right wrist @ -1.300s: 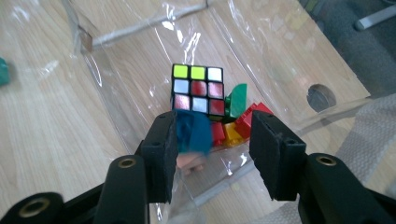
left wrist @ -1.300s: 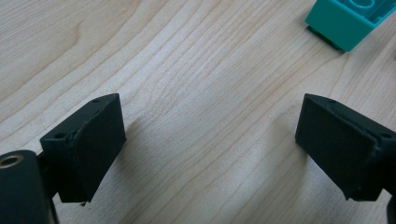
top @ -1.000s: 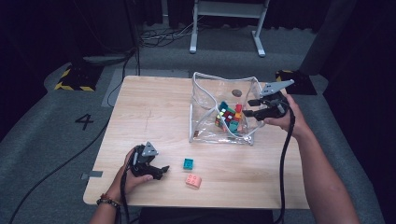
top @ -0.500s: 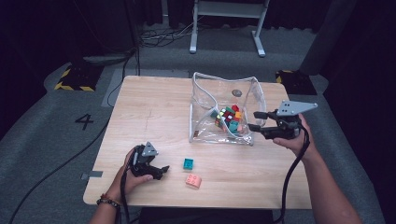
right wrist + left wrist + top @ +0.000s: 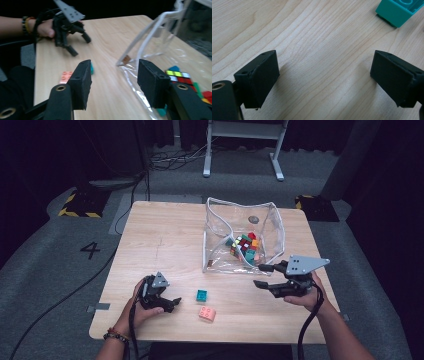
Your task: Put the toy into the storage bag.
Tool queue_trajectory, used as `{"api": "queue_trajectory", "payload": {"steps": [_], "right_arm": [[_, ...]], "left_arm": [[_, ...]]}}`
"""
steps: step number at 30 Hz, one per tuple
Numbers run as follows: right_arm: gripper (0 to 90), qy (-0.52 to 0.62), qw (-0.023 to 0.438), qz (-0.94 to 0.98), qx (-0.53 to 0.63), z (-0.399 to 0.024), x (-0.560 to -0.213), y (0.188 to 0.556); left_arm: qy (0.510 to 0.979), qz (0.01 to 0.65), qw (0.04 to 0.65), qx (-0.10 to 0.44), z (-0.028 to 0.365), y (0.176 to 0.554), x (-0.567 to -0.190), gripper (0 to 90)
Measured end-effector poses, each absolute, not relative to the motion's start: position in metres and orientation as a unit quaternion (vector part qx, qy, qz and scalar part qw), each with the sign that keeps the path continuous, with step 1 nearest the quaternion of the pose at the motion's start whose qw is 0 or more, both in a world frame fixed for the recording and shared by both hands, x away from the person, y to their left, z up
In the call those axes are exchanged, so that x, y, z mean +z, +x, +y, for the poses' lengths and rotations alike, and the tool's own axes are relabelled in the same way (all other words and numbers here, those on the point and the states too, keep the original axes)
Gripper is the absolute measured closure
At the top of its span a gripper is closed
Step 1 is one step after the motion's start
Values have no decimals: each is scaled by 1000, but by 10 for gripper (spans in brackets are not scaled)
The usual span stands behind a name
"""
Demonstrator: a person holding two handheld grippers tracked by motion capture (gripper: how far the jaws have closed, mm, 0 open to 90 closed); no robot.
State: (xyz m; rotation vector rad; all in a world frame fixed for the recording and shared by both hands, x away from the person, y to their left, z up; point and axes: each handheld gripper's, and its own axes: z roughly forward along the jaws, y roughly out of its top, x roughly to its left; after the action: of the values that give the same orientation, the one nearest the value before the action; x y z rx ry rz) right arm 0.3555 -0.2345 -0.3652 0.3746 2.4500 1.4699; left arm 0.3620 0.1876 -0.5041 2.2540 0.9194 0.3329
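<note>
A clear plastic bag point(image 5: 215, 235) stands open at the table's back right, with several coloured bricks and a colour cube point(image 5: 242, 245) inside. In front of it my right gripper point(image 5: 258, 275) hovers open and empty, jaws pointing left. A teal brick point(image 5: 201, 295) and a pink brick point(image 5: 208, 313) lie near the front edge. Just left of them my left gripper point(image 5: 174, 304) rests open on the wood. In the left gripper view the gripper point(image 5: 324, 75) has bare wood between its jaws, with the teal brick point(image 5: 399, 11) ahead to the right. The right gripper view has its gripper point(image 5: 113, 80) wide apart beside the bag point(image 5: 150, 42).
The wooden table point(image 5: 165, 235) is bare on its left half. Grey floor surrounds it, with cables, a metal stand point(image 5: 240, 145) behind and a yellow-black block point(image 5: 77, 205) at far left. In the right gripper view the pink brick point(image 5: 66, 76) lies left of the jaws.
My right gripper has drawn back from the bag's right side toward the table's front, and now sits in front of the bag. The left gripper and the two loose bricks have stayed put.
</note>
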Motion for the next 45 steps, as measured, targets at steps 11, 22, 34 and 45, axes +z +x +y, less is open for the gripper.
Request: {"api": "queue_trajectory", "payload": {"steps": [11, 22, 34, 45], "right_arm": [[452, 94, 83, 860, 495, -199, -398, 341], [437, 73, 59, 891, 444, -158, -441, 337], [398, 64, 7, 908, 415, -123, -490, 330], [354, 90, 33, 910, 403, -108, -504, 337]], "left_arm": [[864, 353, 336, 128, 188, 362, -504, 86], [864, 352, 336, 128, 188, 362, -504, 86], [864, 352, 336, 128, 188, 362, -504, 86], [864, 352, 336, 127, 188, 362, -504, 87]]}}
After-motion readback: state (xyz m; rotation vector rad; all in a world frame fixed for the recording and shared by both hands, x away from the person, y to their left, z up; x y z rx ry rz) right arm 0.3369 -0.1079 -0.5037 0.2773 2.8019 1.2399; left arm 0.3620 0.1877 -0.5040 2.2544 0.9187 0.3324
